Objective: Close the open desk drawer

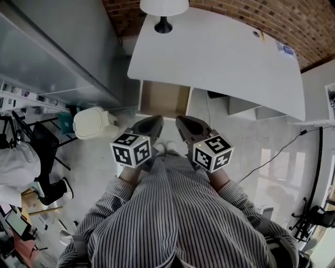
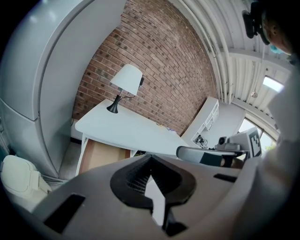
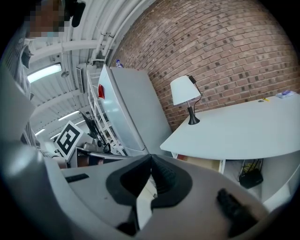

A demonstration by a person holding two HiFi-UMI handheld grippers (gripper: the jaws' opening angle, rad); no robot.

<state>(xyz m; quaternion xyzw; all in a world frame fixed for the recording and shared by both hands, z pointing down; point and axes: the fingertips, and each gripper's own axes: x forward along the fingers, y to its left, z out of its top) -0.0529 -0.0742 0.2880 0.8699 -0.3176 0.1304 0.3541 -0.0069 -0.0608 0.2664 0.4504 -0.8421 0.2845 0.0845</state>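
Nearest in, both tools hang just off the person's striped shirt (image 1: 178, 220), well short of the desk (image 1: 225, 57). The left hand-held gripper (image 1: 155, 122) has its grey jaws pressed tip to tip. Only the ribbed black hollow behind the tips gapes, and nothing is caught in it. The right hand-held gripper (image 1: 181, 122) is the same, its tips met and empty. Each is a smooth moulded wedge of plastic.

Pale, glossy floor (image 1: 261, 157) lies between them and the desk, and a rounded white bin (image 1: 91, 123) stands off the desk's lamp end.

The drawer (image 1: 163, 99) is pulled out from under the desk at that same end, toward the person. It is a shallow box with white sides and a flat, matt tan bottom, and it looks empty.

The push seems not yet begun. Met tips make a blunt, firm pusher, so they are best set against the middle of the drawer's front. The drive should go straight in under the desk, since an off-centre shove could rack the drawer on its runners. It should ease off at the end so the desk is not jolted.

The desk top is a smooth white slab with a curved edge. On it stands a lamp (image 1: 163, 10) with a black stem and white shade, and behind the desk is a rough red-brown brick wall (image 1: 293, 21).
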